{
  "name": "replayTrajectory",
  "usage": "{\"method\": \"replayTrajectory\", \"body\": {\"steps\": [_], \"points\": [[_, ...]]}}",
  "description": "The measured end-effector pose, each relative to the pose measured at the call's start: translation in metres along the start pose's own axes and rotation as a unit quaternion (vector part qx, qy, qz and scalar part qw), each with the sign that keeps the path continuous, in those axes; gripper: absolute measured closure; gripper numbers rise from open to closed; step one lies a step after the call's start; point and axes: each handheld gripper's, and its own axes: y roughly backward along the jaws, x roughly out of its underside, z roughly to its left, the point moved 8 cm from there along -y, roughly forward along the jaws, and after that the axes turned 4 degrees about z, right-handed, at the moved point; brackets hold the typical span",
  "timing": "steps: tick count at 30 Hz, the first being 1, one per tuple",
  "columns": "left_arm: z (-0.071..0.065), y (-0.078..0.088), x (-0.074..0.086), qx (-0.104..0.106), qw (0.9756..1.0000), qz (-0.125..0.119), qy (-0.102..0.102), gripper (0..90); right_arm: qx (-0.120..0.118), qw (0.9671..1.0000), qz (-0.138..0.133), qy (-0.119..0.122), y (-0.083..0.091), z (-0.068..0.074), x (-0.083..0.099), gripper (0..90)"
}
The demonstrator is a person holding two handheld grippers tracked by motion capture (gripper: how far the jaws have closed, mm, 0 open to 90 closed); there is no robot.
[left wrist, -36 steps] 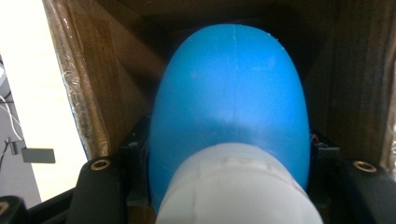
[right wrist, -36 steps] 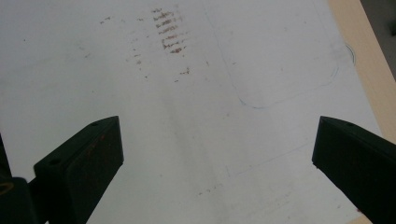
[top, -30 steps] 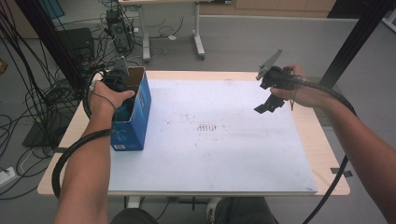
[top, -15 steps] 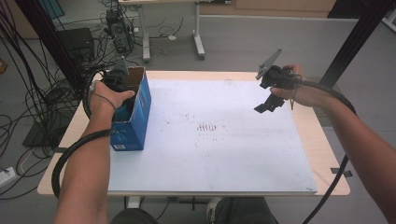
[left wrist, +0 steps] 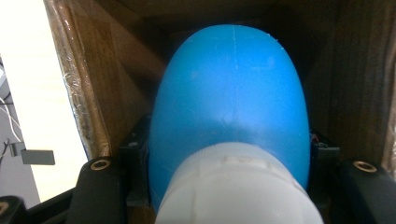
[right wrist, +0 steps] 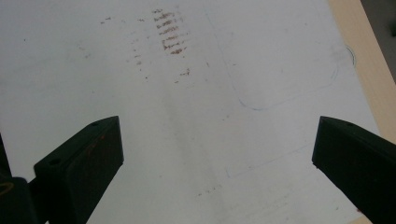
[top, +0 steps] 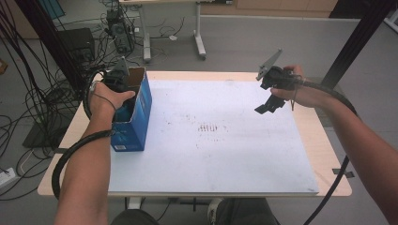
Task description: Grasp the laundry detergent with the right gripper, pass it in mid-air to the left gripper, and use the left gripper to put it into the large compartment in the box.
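Down inside the blue carton (top: 136, 117) at the left edge of the desk (top: 187, 75): left gripper (top: 117, 82), jaws clamped tight on a blue bottle with a white cap (left wrist: 231, 112), brown cardboard walls close on both sides. Some white print low on the carton's face, too small to read. Over on the far right, right gripper (top: 270, 105) held above the desk, jaws spread wide, nothing between them. Across most of the wooden top, a white sheet (top: 211, 154), scuffed with brown streaks (right wrist: 170, 32) near its middle and faint pen outlines. Beyond, grey floor, tangled black cables (top: 28, 93) at left, legs of another table (top: 199, 33) behind.
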Motion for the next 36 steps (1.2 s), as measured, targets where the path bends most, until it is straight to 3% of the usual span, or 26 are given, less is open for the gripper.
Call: {"method": "replayTrajectory", "body": {"steps": [36], "points": [[-0.0008,0.0000,-0.0001,0.001,1.0000,-0.001,-0.001,37.0,-0.001,1.0000,-0.002,-0.002,0.0003,-0.0007,0.0011,1.9]]}}
